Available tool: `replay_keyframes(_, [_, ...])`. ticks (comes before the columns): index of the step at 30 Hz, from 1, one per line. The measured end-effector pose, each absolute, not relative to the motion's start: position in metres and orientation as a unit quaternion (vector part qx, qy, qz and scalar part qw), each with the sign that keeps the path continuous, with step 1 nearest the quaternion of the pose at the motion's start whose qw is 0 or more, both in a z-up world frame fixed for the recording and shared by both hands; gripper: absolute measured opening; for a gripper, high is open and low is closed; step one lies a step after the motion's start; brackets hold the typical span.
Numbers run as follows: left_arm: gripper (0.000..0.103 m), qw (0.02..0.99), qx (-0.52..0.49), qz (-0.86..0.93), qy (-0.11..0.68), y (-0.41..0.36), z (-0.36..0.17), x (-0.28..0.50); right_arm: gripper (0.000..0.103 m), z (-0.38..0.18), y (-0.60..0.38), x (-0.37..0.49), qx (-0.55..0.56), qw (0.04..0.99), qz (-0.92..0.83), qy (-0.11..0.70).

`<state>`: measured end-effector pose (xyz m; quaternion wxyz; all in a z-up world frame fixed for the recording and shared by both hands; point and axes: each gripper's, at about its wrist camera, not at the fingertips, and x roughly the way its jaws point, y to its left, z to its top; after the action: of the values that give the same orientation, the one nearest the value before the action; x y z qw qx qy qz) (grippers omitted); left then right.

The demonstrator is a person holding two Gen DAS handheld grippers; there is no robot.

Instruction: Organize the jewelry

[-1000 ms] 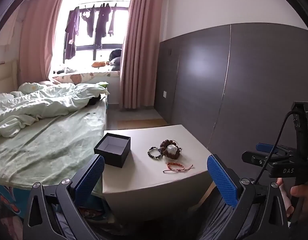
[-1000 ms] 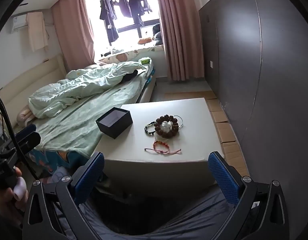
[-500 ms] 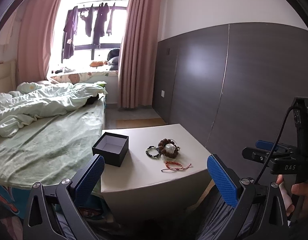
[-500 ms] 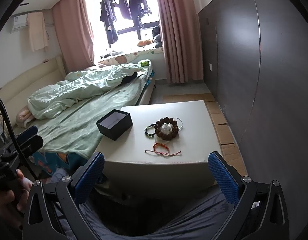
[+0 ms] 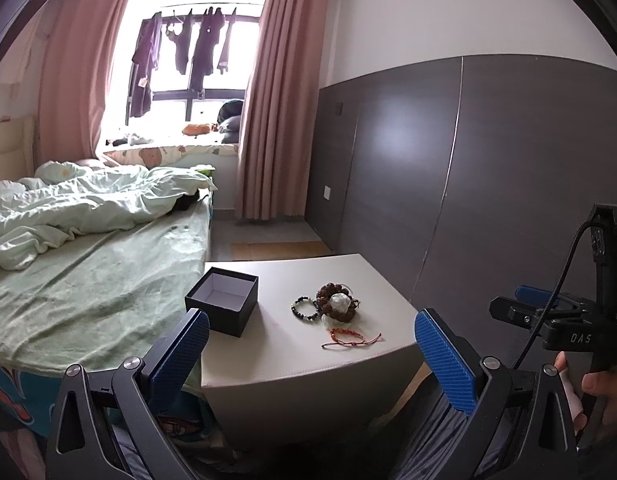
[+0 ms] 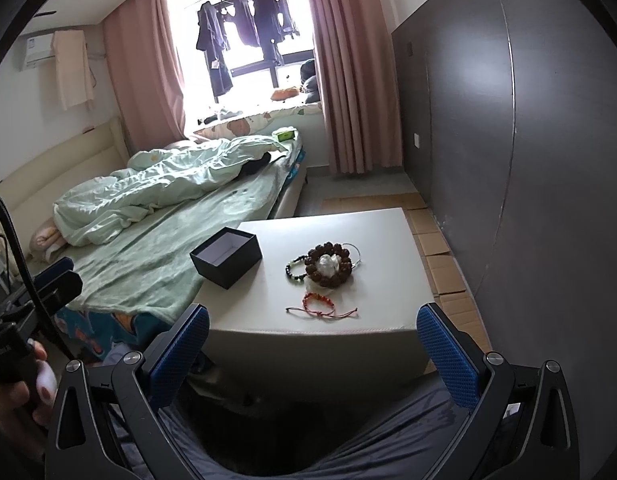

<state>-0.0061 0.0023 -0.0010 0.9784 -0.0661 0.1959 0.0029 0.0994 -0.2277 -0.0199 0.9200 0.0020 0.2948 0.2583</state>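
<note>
Left wrist view: the left gripper [image 5: 311, 354] hangs short of the near edge of a pale table [image 5: 268, 364], its blue-padded fingers [image 5: 179, 356] spread wide with nothing between them. On the table a black box [image 5: 222, 300], lidless with a pale inside, stands at the left side next to the bed [image 5: 92, 280]. To its right lies the jewelry: a dark bead bracelet [image 5: 304, 309], touching a brown bead bracelet [image 5: 337, 303] that rings a white lump [image 5: 340, 302]. Nearer the table's front edge lies a red cord bracelet [image 5: 348, 336], apart from the others. At the right border the right gripper [image 5: 548, 312] shows from the side, held by a hand [image 5: 600, 396]; from here I cannot tell how its fingers stand.

Right wrist view: the right gripper [image 6: 313, 354] is also short of the table [image 6: 372, 232], fingers [image 6: 448, 360] wide apart and empty. The box [image 6: 226, 257] sits at the left of the top, the brown bracelet [image 6: 328, 265] with the lump [image 6: 327, 263] near the middle, the dark bracelet [image 6: 295, 269] touching its left side, a thin silver ring [image 6: 354, 255] at its right. The red bracelet [image 6: 319, 305] lies nearest the front edge. At the left border a hand [image 6: 20, 396] holds the left gripper's handle [image 6: 12, 340]. A dark grey panel wall [image 6: 508, 160] runs along the right.
</note>
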Motion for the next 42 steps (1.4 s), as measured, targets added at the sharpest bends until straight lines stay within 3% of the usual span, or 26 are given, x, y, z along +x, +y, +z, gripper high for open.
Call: replay_keyframes(42, [0.103, 0.977, -0.079, 0.005, 0.199, 0.009, -0.001, 0.0, 0.103, -0.015, -0.225, 0.091, 0.01, 0.923, 0.256, 0.288])
